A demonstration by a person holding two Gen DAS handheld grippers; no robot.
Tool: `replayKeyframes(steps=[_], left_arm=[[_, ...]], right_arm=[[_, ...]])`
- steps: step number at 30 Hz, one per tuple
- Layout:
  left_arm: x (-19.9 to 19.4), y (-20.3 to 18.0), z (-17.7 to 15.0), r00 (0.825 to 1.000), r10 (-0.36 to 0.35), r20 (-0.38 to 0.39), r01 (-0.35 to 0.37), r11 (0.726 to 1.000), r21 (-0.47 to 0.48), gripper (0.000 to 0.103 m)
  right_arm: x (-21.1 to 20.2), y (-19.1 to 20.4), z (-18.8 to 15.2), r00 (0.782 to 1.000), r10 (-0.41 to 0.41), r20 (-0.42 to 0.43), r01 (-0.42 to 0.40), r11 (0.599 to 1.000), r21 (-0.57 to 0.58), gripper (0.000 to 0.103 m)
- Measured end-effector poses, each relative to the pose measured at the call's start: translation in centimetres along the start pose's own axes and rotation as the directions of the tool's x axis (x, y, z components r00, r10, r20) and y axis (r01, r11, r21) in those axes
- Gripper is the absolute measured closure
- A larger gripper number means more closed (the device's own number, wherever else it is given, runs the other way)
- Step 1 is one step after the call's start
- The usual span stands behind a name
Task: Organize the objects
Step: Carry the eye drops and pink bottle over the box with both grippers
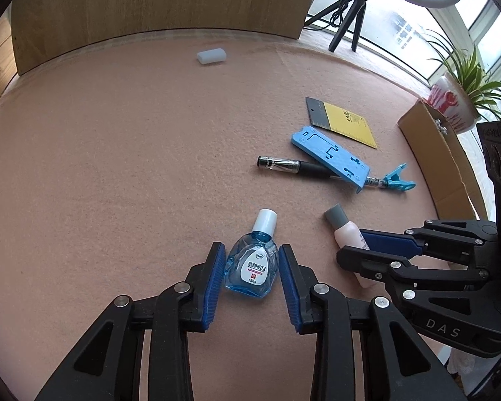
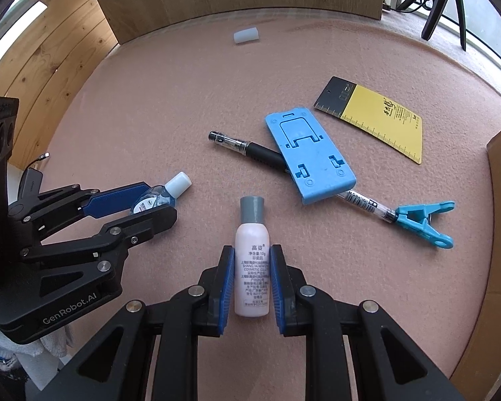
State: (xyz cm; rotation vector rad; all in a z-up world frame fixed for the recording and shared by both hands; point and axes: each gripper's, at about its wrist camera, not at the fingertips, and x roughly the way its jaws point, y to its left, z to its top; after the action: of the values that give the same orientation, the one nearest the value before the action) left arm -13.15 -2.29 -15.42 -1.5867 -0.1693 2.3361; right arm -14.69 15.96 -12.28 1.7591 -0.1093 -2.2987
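A small blue eye-drop bottle [image 1: 254, 270] with a white cap lies on the pink felt mat [image 1: 117, 167]. My left gripper [image 1: 252, 247] points down over it, its blue pads pressed against both sides of the bottle. The right wrist view shows the same bottle [image 2: 170, 188] held in the left gripper [image 2: 158, 200]. A pale pink lotion bottle [image 2: 251, 230] with a grey cap lies lengthwise between the pads of my right gripper [image 2: 252, 250], which is shut on it. From the left wrist, the right gripper [image 1: 352, 245] covers the lower part of the lotion bottle [image 1: 344, 230].
A blue phone stand [image 2: 312, 160] lies across a black pen [image 2: 250, 148], with a blue clip [image 2: 424, 220] at the pen's end. Beyond are a yellow ruler card [image 2: 380, 117] and a white block [image 2: 246, 35]. A cardboard box [image 1: 431, 143] and a potted plant [image 1: 451, 103] stand at the right.
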Motion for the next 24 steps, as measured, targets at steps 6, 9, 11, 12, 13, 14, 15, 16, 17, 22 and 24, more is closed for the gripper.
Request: replayKeyframes(steps=[6, 9, 11, 12, 13, 14, 15, 16, 17, 22, 24], left_arm=[[-0.6, -0.9, -1.6, 0.998, -0.061, 0.013, 0.062, 0.996, -0.071, 0.068], [-0.9, -1.7, -2.1, 0.997, -0.079, 0.02, 0.08, 0.993, -0.085, 0.068], [-1.1, -2.4, -2.2, 0.996, -0.085, 0.028, 0.087, 0.992, -0.088, 0.068], [-1.3, -2.7, -2.2, 0.996, -0.089, 0.033, 0.091, 0.992, -0.092, 0.068], [-1.4, -3.1, -2.2, 0.995, -0.097, 0.038, 0.1, 0.99, -0.094, 0.068], [-1.6, -3.6, -2.1, 0.993, -0.106, 0.042, 0.11, 0.99, -0.091, 0.068], [-1.7, -4.1, -2.1, 0.993, -0.113, 0.045, 0.116, 0.989, -0.088, 0.068], [-1.9, -4.6, -2.0, 0.992, -0.12, 0.049, 0.124, 0.989, -0.082, 0.068], [-2.0, -5.2, -2.0, 0.991, -0.127, 0.053, 0.13, 0.989, -0.076, 0.068], [-2.7, -8.5, -1.2, 0.983, -0.166, 0.073, 0.169, 0.985, -0.037, 0.068], [-2.8, -9.9, -0.7, 0.98, -0.18, 0.079, 0.182, 0.983, -0.019, 0.068]], right_arm=[[-1.1, -1.6, -1.7, 0.999, 0.038, 0.025, -0.039, 0.998, 0.053, 0.084], [-1.9, -2.1, -1.8, 0.998, 0.05, 0.049, -0.054, 0.995, 0.079, 0.084], [-2.7, -2.8, -2.4, 0.996, 0.05, 0.068, -0.056, 0.994, 0.093, 0.084], [-3.1, -3.2, -2.6, 0.996, 0.049, 0.077, -0.056, 0.993, 0.1, 0.084], [-3.5, -3.5, -2.9, 0.995, 0.048, 0.084, -0.056, 0.993, 0.108, 0.084], [-3.9, -4.0, -3.3, 0.995, 0.05, 0.091, -0.06, 0.991, 0.116, 0.084], [-4.3, -4.3, -3.6, 0.994, 0.053, 0.098, -0.065, 0.99, 0.123, 0.084], [-4.7, -4.6, -3.8, 0.993, 0.057, 0.106, -0.071, 0.989, 0.132, 0.084], [-5.2, -5.1, -4.1, 0.991, 0.059, 0.117, -0.075, 0.988, 0.138, 0.084], [-8.3, -7.5, -6.2, 0.985, 0.038, 0.171, -0.066, 0.984, 0.164, 0.084], [-9.6, -8.8, -7.1, 0.981, 0.026, 0.19, -0.061, 0.982, 0.181, 0.084]])
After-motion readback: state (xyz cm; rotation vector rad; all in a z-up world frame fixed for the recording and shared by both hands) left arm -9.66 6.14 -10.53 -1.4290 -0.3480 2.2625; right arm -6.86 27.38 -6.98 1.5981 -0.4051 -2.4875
